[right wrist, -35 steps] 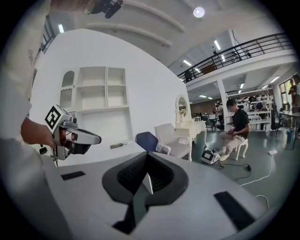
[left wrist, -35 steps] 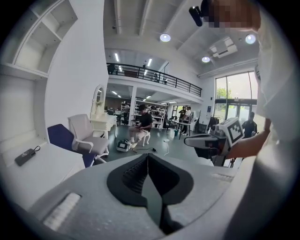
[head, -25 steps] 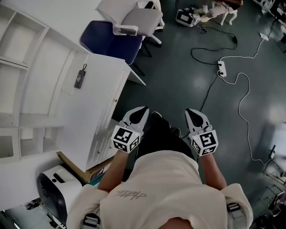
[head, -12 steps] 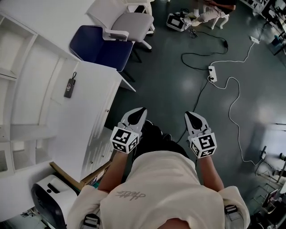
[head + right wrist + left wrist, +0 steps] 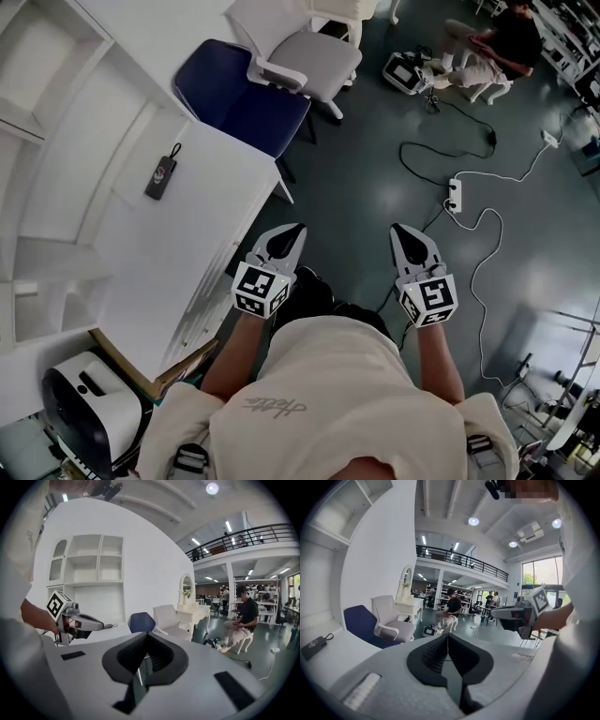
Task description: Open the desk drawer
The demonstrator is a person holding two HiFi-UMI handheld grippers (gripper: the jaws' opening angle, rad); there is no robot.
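Desk drawer (image 5: pixel 217 289) sits flush and closed in the front face of the white bench (image 5: pixel 187 234) at the left, where a small dark fob on a cord (image 5: pixel 161 178) lies on top. Near its right, the grey left gripper (image 5: pixel 289 234) hangs over the dark floor, clear of the drawer, fingers pressed together on nothing. Further right, the grey right gripper (image 5: pixel 409 236) has its fingers closed and empty too.

A white counter (image 5: pixel 178 253) fills the left of the head view. A small dark oblong device with a cord loop (image 5: pixel 160 178) lies on it towards the upper left. To the right, a glossy dark grey floor (image 5: pixel 375 197) carries a blue chair (image 5: pixel 246 105), a pale grey chair (image 5: pixel 309 47), a white power strip (image 5: pixel 454 195) and a trailing white cable (image 5: pixel 480 272).
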